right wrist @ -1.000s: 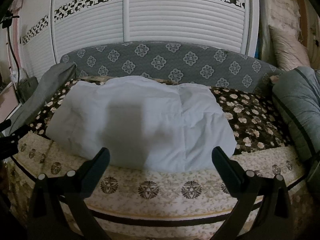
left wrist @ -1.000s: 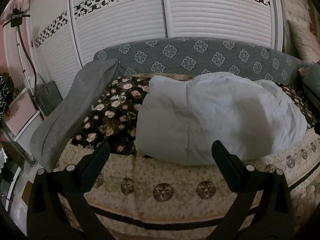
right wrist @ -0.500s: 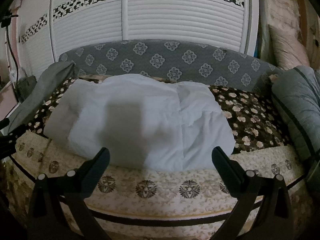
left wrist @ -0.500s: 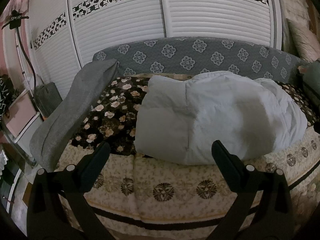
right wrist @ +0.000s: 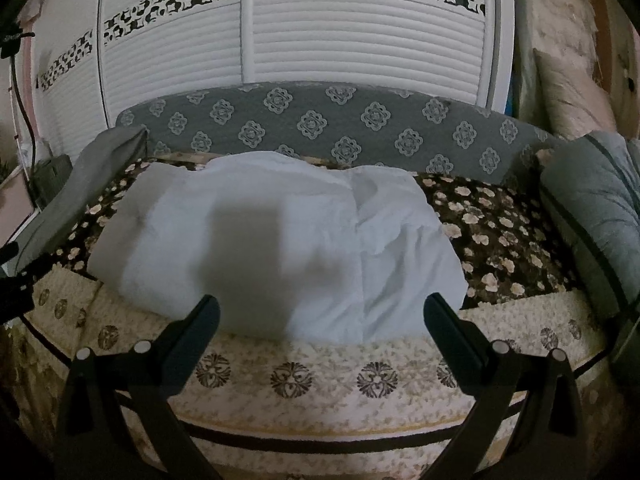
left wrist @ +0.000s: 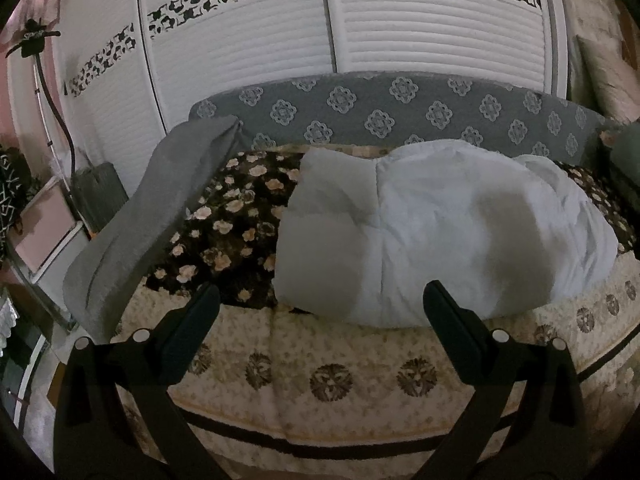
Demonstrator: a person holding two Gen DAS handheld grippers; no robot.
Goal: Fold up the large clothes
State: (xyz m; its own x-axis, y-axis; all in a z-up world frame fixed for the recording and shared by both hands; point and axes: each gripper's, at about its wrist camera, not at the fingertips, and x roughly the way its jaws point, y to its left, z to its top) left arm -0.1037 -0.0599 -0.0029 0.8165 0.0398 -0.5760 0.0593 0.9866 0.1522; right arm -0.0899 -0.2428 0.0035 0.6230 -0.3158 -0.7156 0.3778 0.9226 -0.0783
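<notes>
A pale blue-white puffy garment (left wrist: 440, 232) lies folded in a thick bundle on the sofa bed. It also shows in the right wrist view (right wrist: 280, 248). My left gripper (left wrist: 320, 304) is open and empty, held in front of the bed's front edge, short of the bundle's left part. My right gripper (right wrist: 320, 306) is open and empty, held before the bundle's near edge. Both sets of jaws stand wide apart and touch nothing.
A beige patterned cover (left wrist: 360, 380) hangs over the front edge. A dark floral blanket (right wrist: 500, 232) lies under the bundle. A grey armrest cushion (left wrist: 152, 216) stands left, a grey-green pillow (right wrist: 596, 216) right, a grey patterned backrest (right wrist: 320, 124) and white slatted doors behind.
Both views have shifted slightly: the bundle sits a little lower and nearer the fingers. The jaws stay open and the garment has not moved.
</notes>
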